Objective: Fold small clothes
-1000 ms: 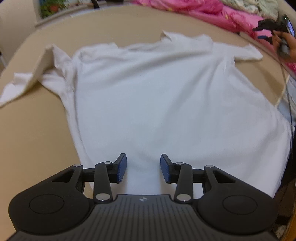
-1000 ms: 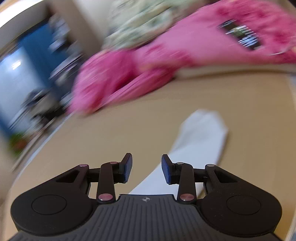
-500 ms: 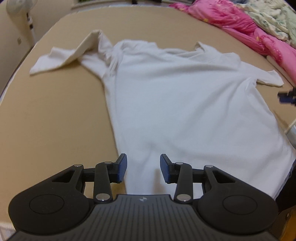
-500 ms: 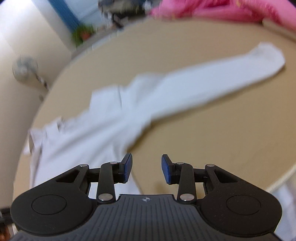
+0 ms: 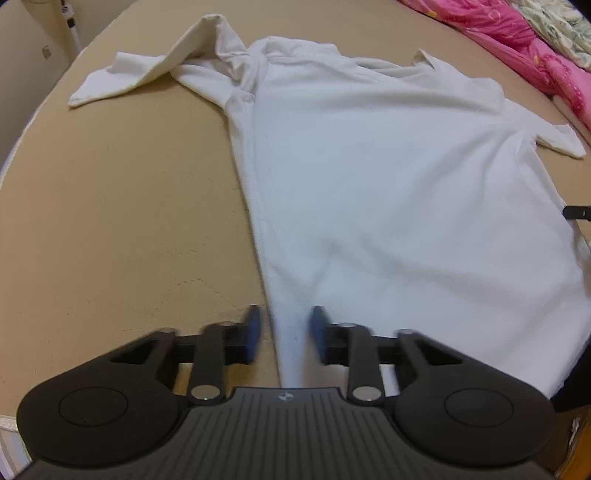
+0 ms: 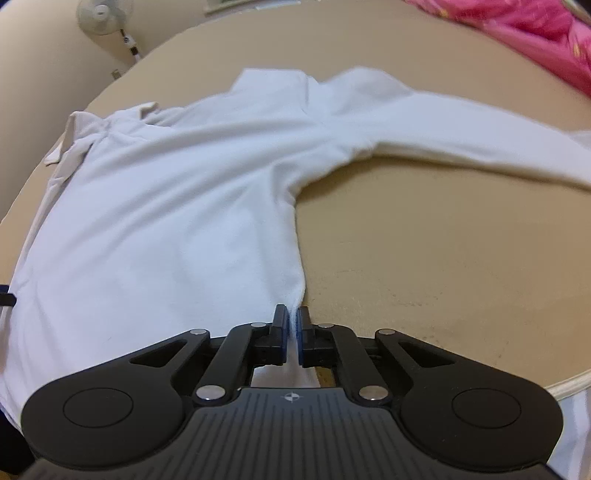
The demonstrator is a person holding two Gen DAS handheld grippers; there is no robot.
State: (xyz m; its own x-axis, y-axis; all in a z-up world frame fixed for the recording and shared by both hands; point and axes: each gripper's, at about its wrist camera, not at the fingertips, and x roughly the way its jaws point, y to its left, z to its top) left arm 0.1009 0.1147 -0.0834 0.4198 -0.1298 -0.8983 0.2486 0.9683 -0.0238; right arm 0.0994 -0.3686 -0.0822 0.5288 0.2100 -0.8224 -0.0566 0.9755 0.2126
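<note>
A white long-sleeved shirt [image 5: 388, 177] lies spread flat on the tan surface [image 5: 122, 221], collar at the far side. My left gripper [image 5: 283, 334] is open, its blue-padded jaws straddling the shirt's near left hem corner. In the right wrist view the same shirt [image 6: 177, 221] shows with one sleeve [image 6: 461, 144] stretched out to the right. My right gripper [image 6: 293, 330] is shut on the shirt's near right hem corner, white cloth pinched between the pads.
Pink bedding [image 5: 517, 40] is heaped along the far right edge and shows in the right wrist view [image 6: 535, 29] too. A standing fan [image 6: 99, 14] is beyond the far left. The surface's near edge [image 6: 565, 387] runs close at right.
My right gripper swung around to the shirt's hem corner and shut on it. My left gripper moved left to the other hem corner and its jaws narrowed slightly, still open.
</note>
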